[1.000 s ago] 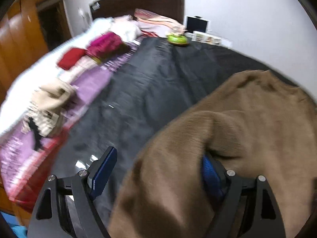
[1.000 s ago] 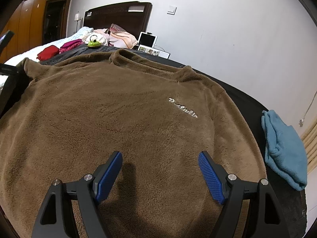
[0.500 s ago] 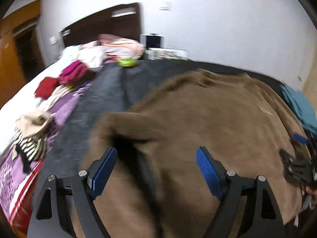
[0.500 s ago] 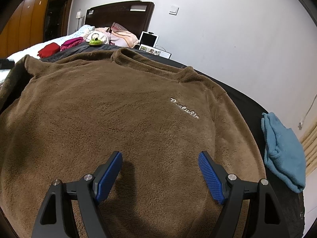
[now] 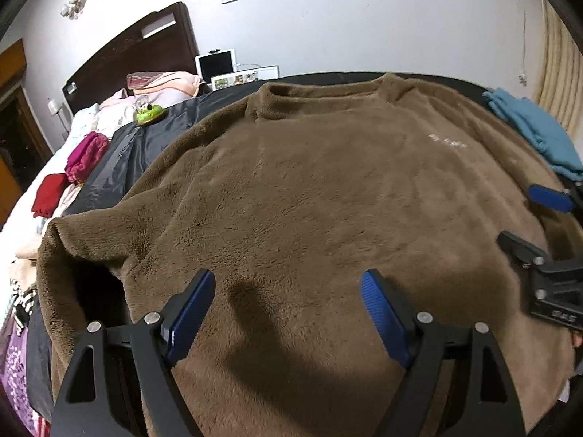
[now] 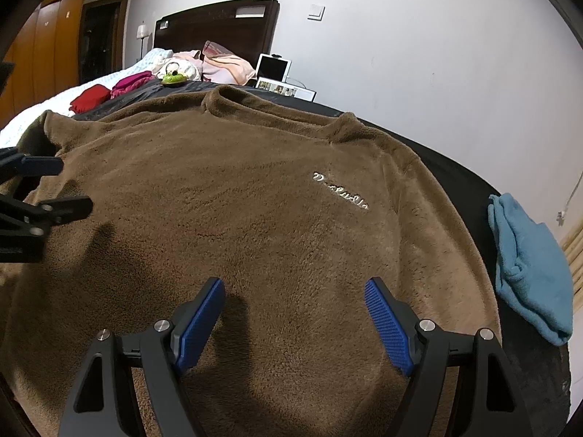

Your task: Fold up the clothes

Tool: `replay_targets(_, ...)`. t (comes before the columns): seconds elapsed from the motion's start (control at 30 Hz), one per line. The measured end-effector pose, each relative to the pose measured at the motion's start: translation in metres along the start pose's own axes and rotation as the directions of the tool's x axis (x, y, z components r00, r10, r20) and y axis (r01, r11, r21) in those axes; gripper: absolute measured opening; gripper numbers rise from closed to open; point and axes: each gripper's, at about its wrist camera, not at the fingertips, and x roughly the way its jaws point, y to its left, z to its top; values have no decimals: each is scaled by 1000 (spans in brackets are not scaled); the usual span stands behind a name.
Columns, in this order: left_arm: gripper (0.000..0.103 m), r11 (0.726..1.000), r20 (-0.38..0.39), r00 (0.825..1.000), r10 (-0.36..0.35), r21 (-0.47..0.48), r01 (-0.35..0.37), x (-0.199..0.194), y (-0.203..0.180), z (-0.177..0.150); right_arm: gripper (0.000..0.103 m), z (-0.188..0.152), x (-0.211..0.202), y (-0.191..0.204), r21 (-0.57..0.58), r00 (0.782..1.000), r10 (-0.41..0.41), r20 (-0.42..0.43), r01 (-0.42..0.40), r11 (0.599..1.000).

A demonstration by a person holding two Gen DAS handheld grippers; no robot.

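Note:
A brown fleece sweater (image 5: 309, 189) lies front up on the black sheet (image 5: 145, 138), collar at the far side; it also fills the right wrist view (image 6: 237, 211), with a white embroidered logo (image 6: 340, 195) on the chest. Its left sleeve is folded in at the left (image 5: 69, 255). My left gripper (image 5: 288, 309) is open and empty just above the lower left part. My right gripper (image 6: 293, 317) is open and empty above the lower middle. Each gripper shows in the other's view, the right (image 5: 539, 233) and the left (image 6: 40, 189).
A folded blue garment lies at the sweater's right (image 6: 528, 262), also in the left wrist view (image 5: 535, 131). Red (image 5: 47, 196) and magenta (image 5: 85, 156) clothes, pillows (image 5: 164, 83), a green toy (image 5: 149, 114), a tablet (image 5: 215, 67) and the dark headboard (image 5: 138, 51) are at the far left.
My left gripper let go of the sweater's sleeve and swung right over the sweater's body. The sleeve now lies folded in. The right gripper hardly moved.

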Motion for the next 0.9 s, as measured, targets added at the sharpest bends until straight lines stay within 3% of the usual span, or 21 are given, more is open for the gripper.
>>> replay_targets(0.13, 86, 1000, -17, 1000, 14, 4, -14, 10, -1, -3, 81, -1, 13, -6, 2, 994, 80, -74, -80, 997)
replay_targets(0.27, 86, 1000, -14, 1000, 17, 4, -17, 11, -2, -5, 83, 0, 24, -29, 60, 972, 185, -144, -178, 982)
replay_targets(0.47, 86, 1000, -11, 1000, 21, 4, -21, 13, -2, -7, 84, 0, 32, -71, 82, 976, 138, -167, -126, 989)
replay_targets(0.6, 86, 997, 8, 997, 75, 26, -75, 10, -7, -7, 84, 7, 31, -99, 90, 990, -3, -144, 16, 996)
replay_targets(0.67, 86, 993, 26, 993, 112, 43, -113, 8, -11, -7, 84, 10, 37, -116, 80, 985, -99, -138, 111, 991)
replay_targets(0.8, 86, 983, 68, 986, 153, 87, -159, 2, -23, -7, 84, 17, 54, -142, 75, 962, -233, -145, 245, 967)
replay_targets(0.87, 86, 980, 86, 984, 154, 112, -163, -1, -30, -7, 84, 20, 63, -153, 64, 927, -340, -157, 353, 933)
replay_targets(0.9, 86, 980, 87, 985, 149, 119, -159, -1, -33, -7, 84, 21, 65, -157, 80, 925, -343, -165, 359, 930)
